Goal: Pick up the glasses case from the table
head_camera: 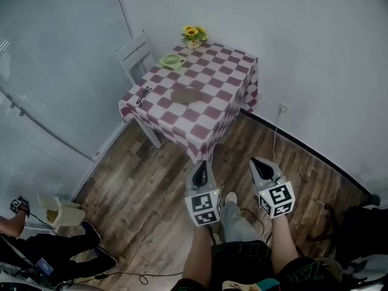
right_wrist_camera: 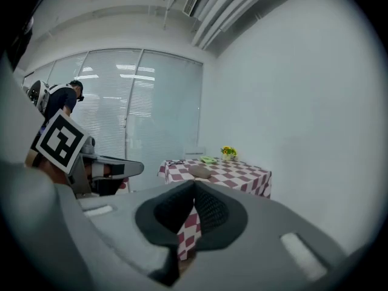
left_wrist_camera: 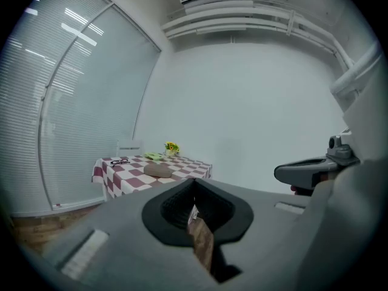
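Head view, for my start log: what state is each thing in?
Case, closed, lying on the table.
Glasses, lying near the table's edge.
Flowers, upright at the far corner.
Chair, upright beside the table.
Left gripper, shut, empty.
Right gripper, shut, empty.

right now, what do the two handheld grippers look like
Both the left gripper and the right gripper are grey wedge-shaped shells that taper to a point, with black ribbed pads lining the jaws. Each carries a white cube printed with black square markers. The forearms behind them are unsleeved.
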{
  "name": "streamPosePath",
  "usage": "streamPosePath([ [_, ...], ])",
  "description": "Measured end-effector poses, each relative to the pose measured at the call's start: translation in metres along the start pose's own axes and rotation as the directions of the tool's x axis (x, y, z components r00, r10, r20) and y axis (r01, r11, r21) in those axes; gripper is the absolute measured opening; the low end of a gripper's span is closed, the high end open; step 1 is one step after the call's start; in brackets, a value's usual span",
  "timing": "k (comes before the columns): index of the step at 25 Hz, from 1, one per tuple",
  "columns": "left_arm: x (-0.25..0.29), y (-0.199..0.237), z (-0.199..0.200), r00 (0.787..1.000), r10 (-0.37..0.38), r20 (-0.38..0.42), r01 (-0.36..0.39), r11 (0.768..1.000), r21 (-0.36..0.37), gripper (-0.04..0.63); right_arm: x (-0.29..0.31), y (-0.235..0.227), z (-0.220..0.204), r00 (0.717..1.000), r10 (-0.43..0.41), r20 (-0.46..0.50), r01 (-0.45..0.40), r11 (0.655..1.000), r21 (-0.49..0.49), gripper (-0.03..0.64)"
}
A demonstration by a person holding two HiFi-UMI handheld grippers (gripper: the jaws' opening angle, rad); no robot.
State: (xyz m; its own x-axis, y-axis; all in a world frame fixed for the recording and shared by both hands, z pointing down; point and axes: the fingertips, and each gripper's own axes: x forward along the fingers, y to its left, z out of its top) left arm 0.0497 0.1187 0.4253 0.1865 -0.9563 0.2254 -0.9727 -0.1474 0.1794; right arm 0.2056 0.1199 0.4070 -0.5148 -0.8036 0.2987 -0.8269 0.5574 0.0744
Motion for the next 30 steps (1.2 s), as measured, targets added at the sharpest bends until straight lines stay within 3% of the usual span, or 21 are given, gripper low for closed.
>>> streamPosePath([
  [7,0.062,-0.009,-0.020,0.996,-0.015,-0.091,0.018,0.999,0.036,0.011,0.059,-0.044,-0.020,0.999,0.022,-0.050,-0.017,0.996,0.088,0.005],
  [15,0.122,0.040,-0.041,0.973,0.123,-0.196,-0.120,0.992,0.024,0.011,0.133,-0.070,-0.047,0.984,0.101,-0.145,-0.093,0.994,0.063,0.005],
  [25,0.205,0.053,-0.025,0.964,0.174,-0.203,-0.175,0.984,0.011,0.011,0.224,-0.117,-0.033,0.972,0.177,-0.153,-0.165,0.982,0.091,0.005],
  [30,0.224,0.079,0.000,0.962,0.207,-0.178,-0.206,0.978,0.024,0.011,0.270,-0.109,-0.007,0.965,0.228,-0.130,-0.219,0.972,0.084,0.005],
])
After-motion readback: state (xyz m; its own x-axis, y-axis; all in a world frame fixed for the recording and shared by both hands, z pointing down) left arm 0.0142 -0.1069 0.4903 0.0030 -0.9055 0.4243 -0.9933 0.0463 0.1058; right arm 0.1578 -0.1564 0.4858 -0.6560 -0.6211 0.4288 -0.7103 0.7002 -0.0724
